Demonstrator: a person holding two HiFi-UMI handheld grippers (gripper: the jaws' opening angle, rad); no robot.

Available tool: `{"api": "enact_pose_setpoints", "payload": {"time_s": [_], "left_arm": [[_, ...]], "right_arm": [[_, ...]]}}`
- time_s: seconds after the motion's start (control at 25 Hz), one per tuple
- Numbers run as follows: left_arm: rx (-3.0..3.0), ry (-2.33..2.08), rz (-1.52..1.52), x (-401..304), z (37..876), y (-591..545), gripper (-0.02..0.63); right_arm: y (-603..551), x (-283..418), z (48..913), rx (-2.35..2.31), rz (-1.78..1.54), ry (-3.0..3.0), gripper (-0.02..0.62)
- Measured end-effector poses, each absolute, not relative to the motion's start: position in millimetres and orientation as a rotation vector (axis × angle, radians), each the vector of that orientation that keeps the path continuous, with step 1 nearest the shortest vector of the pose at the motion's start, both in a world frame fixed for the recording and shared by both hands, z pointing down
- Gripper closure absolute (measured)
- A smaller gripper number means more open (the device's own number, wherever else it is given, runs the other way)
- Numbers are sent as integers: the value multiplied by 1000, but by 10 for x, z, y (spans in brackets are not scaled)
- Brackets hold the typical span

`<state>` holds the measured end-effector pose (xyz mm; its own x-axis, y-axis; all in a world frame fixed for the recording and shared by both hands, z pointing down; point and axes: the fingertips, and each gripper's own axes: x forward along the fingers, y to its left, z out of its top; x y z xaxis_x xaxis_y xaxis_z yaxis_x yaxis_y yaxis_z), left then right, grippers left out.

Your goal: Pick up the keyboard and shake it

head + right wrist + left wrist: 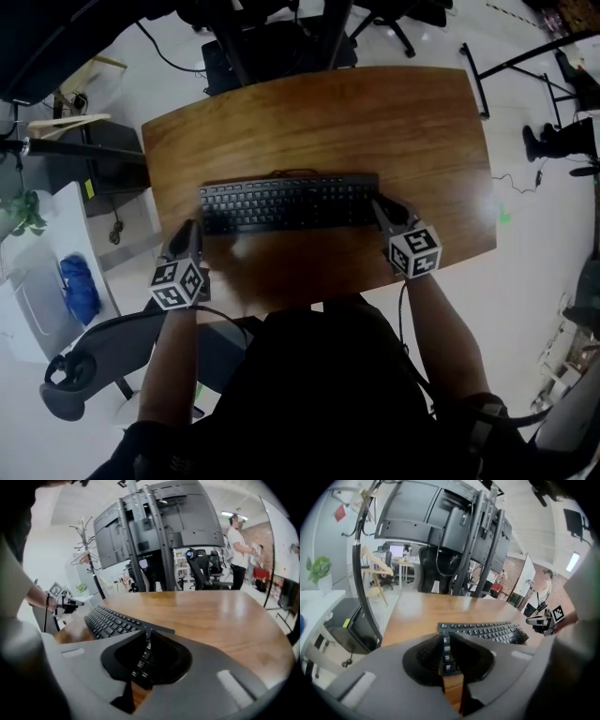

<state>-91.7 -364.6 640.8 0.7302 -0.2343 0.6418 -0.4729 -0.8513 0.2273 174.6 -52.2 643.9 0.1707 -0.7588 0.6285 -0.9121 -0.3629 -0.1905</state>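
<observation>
Two grips set: left hand-held gripper (197, 231) and right hand-held gripper (381, 210) pinch the keyboard (286, 203) ends. We should lift both ends level, then shake lightly.

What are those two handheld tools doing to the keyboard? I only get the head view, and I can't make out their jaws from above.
Observer: In the left gripper view, the left gripper has its jaws shut on the keyboard, at its left end.
Operator: And the other one?
Observer: The right gripper view shows the right gripper clamped on the right end, keys between its jaws.
Operator: Anyone else nearby?
Observer: A person in a white shirt stands beyond the wooden desk.
</observation>
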Motion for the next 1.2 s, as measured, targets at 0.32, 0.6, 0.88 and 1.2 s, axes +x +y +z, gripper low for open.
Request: {"api": "enact_pose_setpoints", "payload": {"time_s": [0.32,0.6,0.88,1.2], "left_arm": [[3007,-750,470,-239,5045,-3369,607],[3101,-610,475,-319,4970,-2863,607],[3122,-628,510,-558,4941,-2807,606],[3154,-611,529,-636,4792,-2789,607]], "right_arm": [[-1080,1396,5780,2232,688,-1756,594],[-1030,1222,5894,2146,666,-1675,595],[-1023,1244,5851,2165,656,-1703,594],[-1057,1248,5843,2181,673,-1697,595]]}}
